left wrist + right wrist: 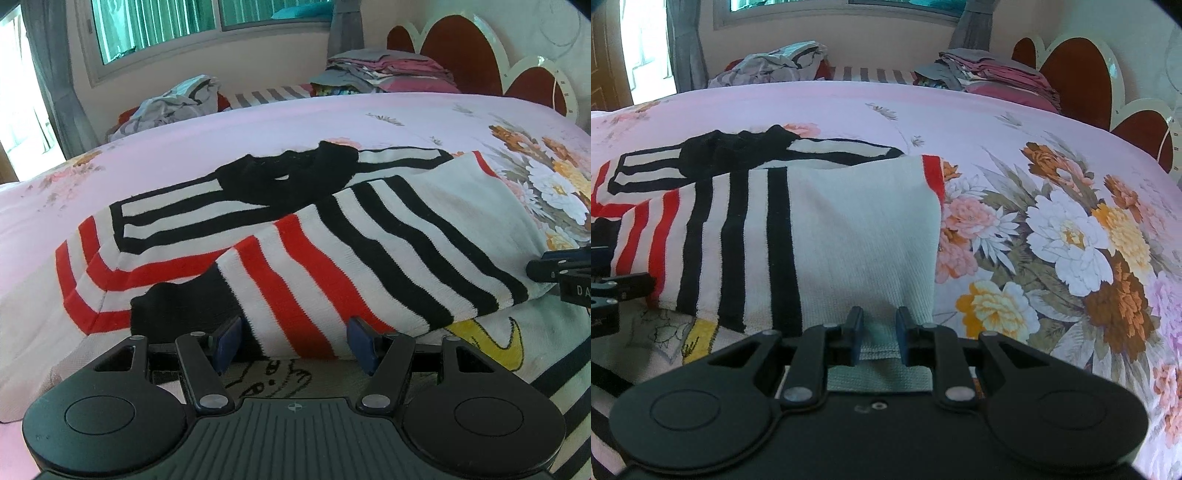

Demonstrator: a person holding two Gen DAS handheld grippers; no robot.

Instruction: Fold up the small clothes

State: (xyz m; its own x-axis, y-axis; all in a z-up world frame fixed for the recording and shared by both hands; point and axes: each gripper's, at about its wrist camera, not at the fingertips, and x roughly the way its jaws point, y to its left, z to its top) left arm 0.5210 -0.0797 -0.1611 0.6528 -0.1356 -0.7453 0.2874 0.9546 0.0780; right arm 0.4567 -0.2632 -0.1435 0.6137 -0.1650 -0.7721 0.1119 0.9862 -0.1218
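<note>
Left wrist view: your left tongs (295, 341) stand released, pads straddling the folded sleeve's near edge of the striped sweater (332, 236) on the bed (258, 122); open bedspread beyond. Right wrist view: your right tongs (879, 336) are clenched on the sweater's white hem; floral bedspread free to the right

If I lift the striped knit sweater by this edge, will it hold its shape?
Probably not. The red, black and white striped knit sweater already drapes and creases over itself, so it looks floppy. The right gripper pinches only a narrow hem, so the rest would likely sag.
</note>
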